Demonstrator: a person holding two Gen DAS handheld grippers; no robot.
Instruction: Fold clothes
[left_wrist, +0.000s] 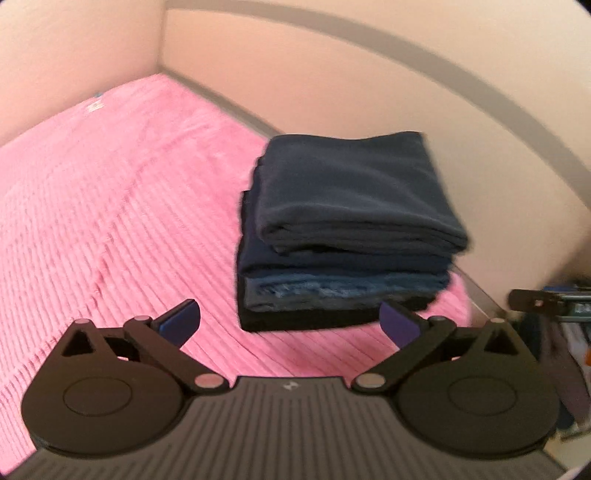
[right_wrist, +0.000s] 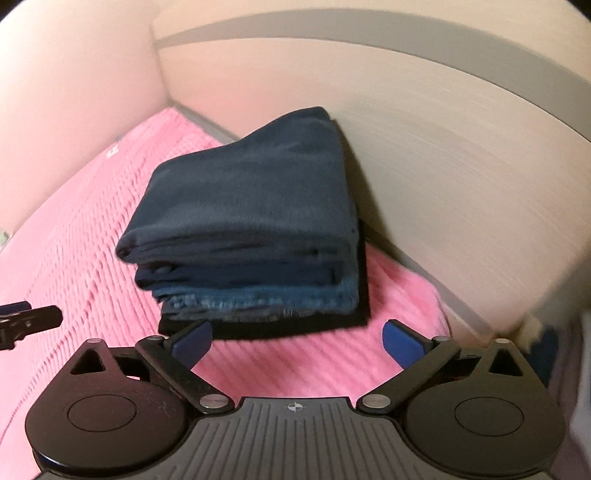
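A stack of folded clothes (left_wrist: 343, 236) in dark blue, denim blue and black lies on the pink ribbed bedspread (left_wrist: 110, 221), close to the wall. The dark blue piece on top is folded flat. My left gripper (left_wrist: 290, 325) hovers open in front of the stack, nothing between its blue pads. In the right wrist view the same stack (right_wrist: 251, 229) lies ahead, and my right gripper (right_wrist: 297, 343) is open and empty just short of its front edge. The tip of the other gripper (right_wrist: 29, 321) shows at the left edge of the right wrist view.
Pale walls meet in a corner (left_wrist: 162, 55) behind the bed. A grey bed frame edge (left_wrist: 236, 110) runs along the wall. The pink bedspread (right_wrist: 55, 258) stretches to the left of the stack. Cluttered dark items (left_wrist: 554, 332) sit off the bed at right.
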